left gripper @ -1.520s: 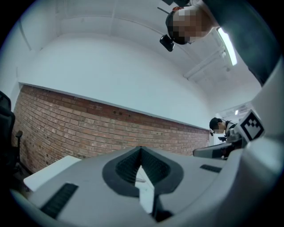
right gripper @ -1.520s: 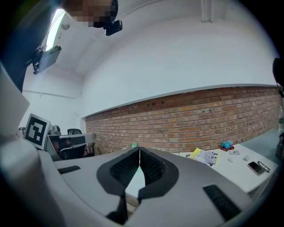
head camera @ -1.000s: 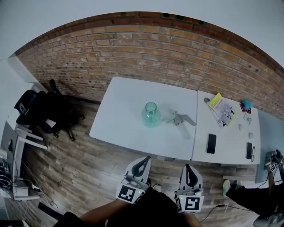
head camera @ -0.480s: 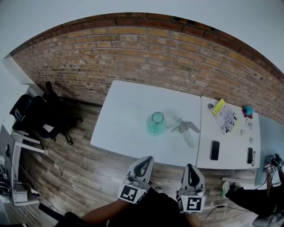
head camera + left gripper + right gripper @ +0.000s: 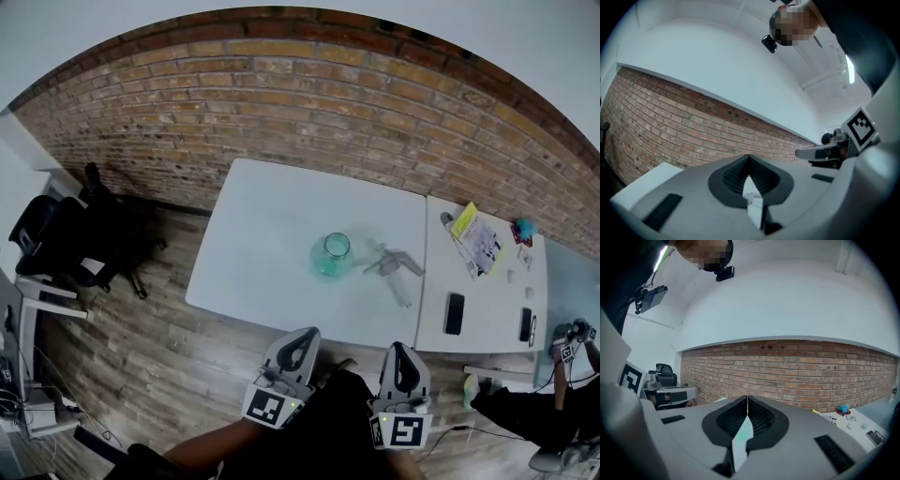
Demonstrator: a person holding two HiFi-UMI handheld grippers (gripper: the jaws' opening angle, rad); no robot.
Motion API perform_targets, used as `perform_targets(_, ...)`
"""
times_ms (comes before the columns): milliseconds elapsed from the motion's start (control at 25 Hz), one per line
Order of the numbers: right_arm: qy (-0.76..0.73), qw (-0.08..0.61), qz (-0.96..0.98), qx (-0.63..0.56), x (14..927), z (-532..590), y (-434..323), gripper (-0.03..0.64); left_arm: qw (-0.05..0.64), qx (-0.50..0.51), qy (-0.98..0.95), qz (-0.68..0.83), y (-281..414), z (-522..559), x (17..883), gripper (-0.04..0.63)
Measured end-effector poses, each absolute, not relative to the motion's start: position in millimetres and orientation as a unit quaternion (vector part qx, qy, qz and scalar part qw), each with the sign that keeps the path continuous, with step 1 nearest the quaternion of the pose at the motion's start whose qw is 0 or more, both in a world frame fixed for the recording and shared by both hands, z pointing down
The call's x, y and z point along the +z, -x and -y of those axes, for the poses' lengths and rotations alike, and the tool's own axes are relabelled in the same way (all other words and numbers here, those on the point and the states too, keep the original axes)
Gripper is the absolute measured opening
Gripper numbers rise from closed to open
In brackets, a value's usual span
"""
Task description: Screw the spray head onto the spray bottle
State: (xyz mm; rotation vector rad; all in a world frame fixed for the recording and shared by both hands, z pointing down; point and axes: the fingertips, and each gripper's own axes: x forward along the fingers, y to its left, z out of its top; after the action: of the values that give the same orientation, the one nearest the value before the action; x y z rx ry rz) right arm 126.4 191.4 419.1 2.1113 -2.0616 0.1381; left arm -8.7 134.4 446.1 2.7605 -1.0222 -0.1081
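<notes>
1. Step in hand: the approach. Nothing has been picked up yet. The left tongs [image 5: 305, 334] and the right tongs [image 5: 400, 348] hang side by side short of the near edge of the bench [image 5: 272, 225], over the wooden floor.
2. State of the tongs: both are fully closed and empty. In the left gripper view the left tongs' [image 5: 749, 163] jaws meet with nothing between them, and in the right gripper view the right tongs [image 5: 747, 401] show the same.
3. Where the task's things are: the bottle [image 5: 331, 255] stands upright with its neck open, ahead of both tongs and roughly between their lines. The spray head [image 5: 394, 264] lies on its side just to the right of the bottle, ahead of the right tongs. Its thin tube trails toward the near edge. The two are close but seem not to touch.
4. Next move, as a judgement: both tongs must open and reach forward over the bench edge. Most likely the left takes the bottle to steady it and the right takes the spray head. The head then has to be stood up, its tube fed into the neck, and the collar turned. The round bottle may slip or spin if held loosely.
5. Against a second ago: the bottle and spray head sit slightly lower and further right in the head view, a little nearer the tongs. They lie the same way to each other, and both tongs were closed then too.
</notes>
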Motion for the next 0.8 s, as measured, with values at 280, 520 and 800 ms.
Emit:
perform_targets(280, -0.703, 0.102, 0.702, 0.055, 426.9, -182.2, -138.3, 0.008, 0.099, -0.027, -0.930, 0.352, -5.3, -124.8, 450.4, 0.002)
perform_targets(520, -0.695, 0.090, 0.712, 0.045, 420.3, -157.0, -161.3, 0.008, 0.075, -0.015, -0.928, 0.365, -21.5, -108.3, 447.2, 0.002)
perform_targets(800, -0.672, 0.083, 0.735, 0.035, 416.0, -121.1, -193.0, 0.008, 0.064, -0.006, -0.923, 0.380, -52.8, -83.2, 448.3, 0.002)
